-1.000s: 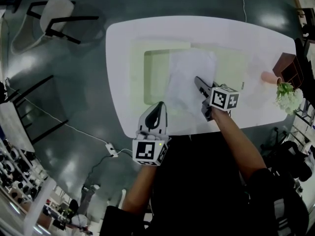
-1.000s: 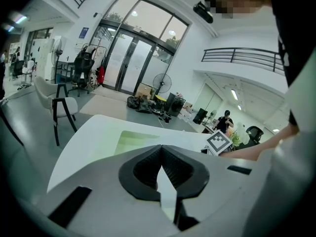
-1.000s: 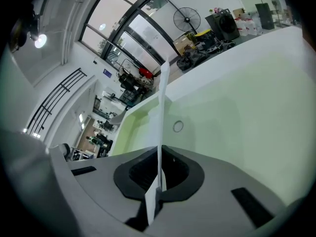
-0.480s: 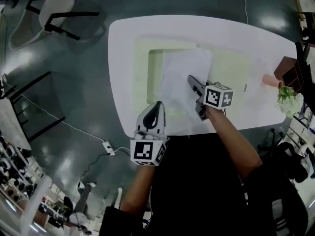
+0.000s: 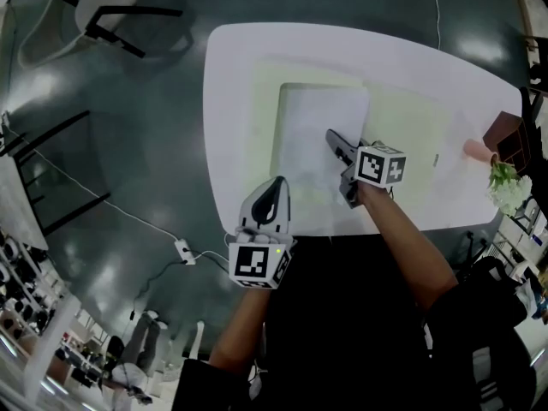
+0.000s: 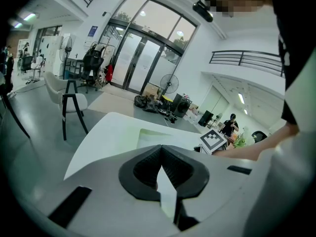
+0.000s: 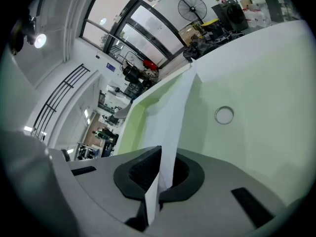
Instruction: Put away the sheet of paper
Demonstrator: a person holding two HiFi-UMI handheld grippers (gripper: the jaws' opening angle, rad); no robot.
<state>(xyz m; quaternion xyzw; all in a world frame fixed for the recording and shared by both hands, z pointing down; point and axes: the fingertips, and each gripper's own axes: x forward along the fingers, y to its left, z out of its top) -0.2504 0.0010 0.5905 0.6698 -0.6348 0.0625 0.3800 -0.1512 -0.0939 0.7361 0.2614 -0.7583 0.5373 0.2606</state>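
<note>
The right gripper (image 5: 332,138) pinches the sheet of paper (image 5: 312,127) at mid-frame, over the pale green folder (image 5: 402,118) on the white table (image 5: 240,67). The left gripper (image 5: 276,183) (jaws together, empty) hangs lower left.

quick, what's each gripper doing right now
left gripper: closed, nothing visibly held
right gripper: closed on the sheet of paper
</note>
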